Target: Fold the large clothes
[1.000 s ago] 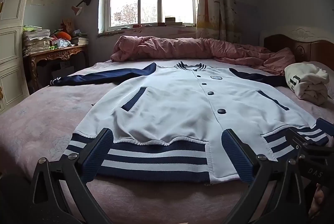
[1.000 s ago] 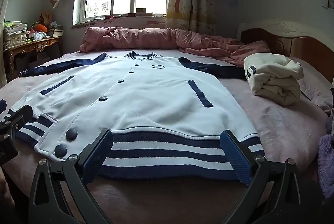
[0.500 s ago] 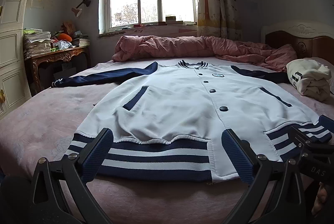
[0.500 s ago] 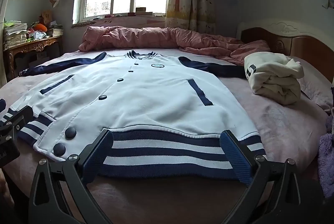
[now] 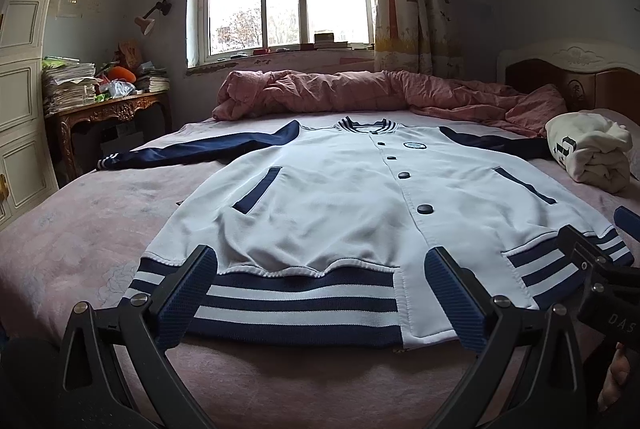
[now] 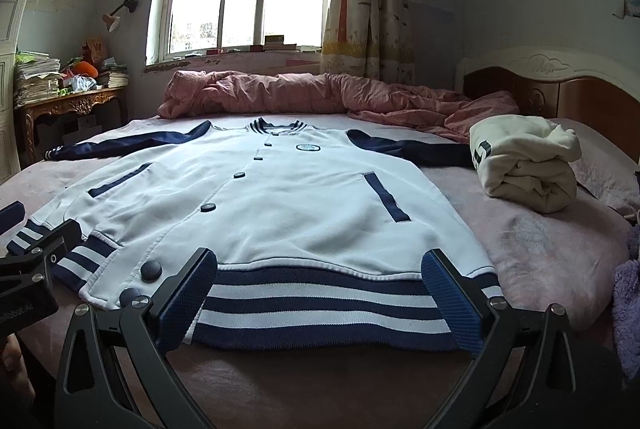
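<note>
A white baseball jacket [image 5: 340, 189] with navy sleeves and a navy-and-white striped hem lies flat, buttoned, front up on the pink bed; it also shows in the right wrist view [image 6: 272, 197]. Its sleeves spread out to both sides. My left gripper [image 5: 320, 269] is open and empty, its blue pads just above the left half of the striped hem [image 5: 296, 301]. My right gripper [image 6: 316, 269] is open and empty over the right half of the hem [image 6: 320, 305]. Each gripper shows at the edge of the other's view.
A folded cream garment [image 6: 524, 165] lies on the bed to the right. A bunched pink quilt [image 5: 360, 93] runs along the far side under the window. A headboard [image 6: 560, 85] stands at right; a cluttered wooden desk [image 5: 108, 109] and white cabinet [image 5: 20, 101] at left.
Both grippers have stayed open at the hem. The left view has dropped and shifted slightly, so the jacket sits a little more to the right in it. The jacket has not moved.
</note>
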Demonstrator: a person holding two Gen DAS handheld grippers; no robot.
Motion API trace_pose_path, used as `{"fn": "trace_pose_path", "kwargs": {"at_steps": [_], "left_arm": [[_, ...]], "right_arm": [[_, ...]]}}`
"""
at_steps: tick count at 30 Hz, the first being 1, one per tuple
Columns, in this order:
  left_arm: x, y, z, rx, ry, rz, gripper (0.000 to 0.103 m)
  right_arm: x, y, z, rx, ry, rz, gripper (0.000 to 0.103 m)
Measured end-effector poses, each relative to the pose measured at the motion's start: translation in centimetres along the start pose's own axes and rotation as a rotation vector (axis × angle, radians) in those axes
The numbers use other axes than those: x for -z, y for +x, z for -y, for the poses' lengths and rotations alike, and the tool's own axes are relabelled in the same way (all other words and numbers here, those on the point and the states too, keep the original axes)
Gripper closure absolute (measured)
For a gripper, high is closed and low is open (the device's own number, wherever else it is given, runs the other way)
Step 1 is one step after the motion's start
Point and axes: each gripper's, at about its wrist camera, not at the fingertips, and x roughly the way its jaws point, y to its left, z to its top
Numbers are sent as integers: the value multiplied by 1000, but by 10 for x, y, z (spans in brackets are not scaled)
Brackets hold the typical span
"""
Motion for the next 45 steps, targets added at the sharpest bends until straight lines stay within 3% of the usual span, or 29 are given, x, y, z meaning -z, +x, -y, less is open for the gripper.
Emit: {"fn": "trace_pose_path", "kwargs": {"at_steps": [7, 38, 45], "left_arm": [[0, -1, 0, 1, -4, -3, 0], [1, -2, 1, -13, 10, 16, 0], [3, -2, 3, -6, 21, 35, 0]], "right_arm": [[-5, -20, -2, -15, -6, 109, 0], [-3, -14, 2, -1, -17, 88, 0], [-1, -15, 4, 29, -17, 119, 0]]}}
